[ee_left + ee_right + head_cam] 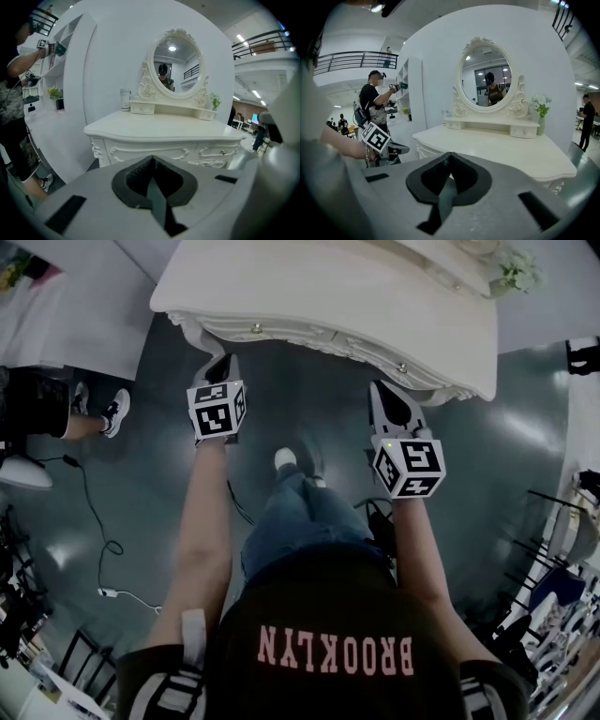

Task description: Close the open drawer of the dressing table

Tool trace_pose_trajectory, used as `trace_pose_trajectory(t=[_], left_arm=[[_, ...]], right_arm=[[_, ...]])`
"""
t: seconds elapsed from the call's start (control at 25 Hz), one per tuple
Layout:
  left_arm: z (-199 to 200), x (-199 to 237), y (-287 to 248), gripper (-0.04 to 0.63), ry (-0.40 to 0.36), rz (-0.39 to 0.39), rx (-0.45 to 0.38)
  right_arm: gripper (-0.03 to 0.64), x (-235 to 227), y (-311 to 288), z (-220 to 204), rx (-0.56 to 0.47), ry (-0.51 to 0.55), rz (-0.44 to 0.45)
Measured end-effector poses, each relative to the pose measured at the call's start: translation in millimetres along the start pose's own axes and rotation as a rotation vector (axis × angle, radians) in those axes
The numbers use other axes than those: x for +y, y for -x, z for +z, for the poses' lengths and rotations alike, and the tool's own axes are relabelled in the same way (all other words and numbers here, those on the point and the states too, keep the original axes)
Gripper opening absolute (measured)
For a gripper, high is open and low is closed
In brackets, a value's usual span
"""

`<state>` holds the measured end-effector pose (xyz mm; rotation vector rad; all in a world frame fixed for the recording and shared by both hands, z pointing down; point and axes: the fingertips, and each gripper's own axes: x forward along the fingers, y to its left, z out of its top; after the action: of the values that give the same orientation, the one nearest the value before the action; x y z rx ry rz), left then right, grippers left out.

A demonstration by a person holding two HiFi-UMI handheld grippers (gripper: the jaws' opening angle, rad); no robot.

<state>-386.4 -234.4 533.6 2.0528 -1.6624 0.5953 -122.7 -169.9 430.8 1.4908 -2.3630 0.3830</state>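
Seemingly the drawer (417,377) under the bench's (328,287) front edge sits almost flush. The left claw (222,362) and right claw (379,390) are both clenched, empty. Press the right tip squarely beside the knob (401,367), straight inward.

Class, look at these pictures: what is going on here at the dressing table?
A person stands before a white dressing table, holding tongs in each hand. The left tongs and right tongs are both shut and empty, held clear of the table's front. The drawer fronts that show look flush; none stands open.
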Motion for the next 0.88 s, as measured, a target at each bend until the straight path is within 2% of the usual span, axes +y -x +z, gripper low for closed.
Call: trace_pose_trajectory(t=[0.28,0.56,0.88], left_arm=[[3,-27,60,0.005,-0.011,0.016,-0.077],[25,-51,125,0.005,-0.018,0.049,-0.204],[51,-78,184,0.005,-0.064,0.069,-0.327]], right_arm=[[-0.005,3,45,7,-0.056,0.019,0.021],[-0.005,11,86,19,-0.111,0.042,0.054],[-0.005,11,118,40,-0.189,0.079,0.074]])
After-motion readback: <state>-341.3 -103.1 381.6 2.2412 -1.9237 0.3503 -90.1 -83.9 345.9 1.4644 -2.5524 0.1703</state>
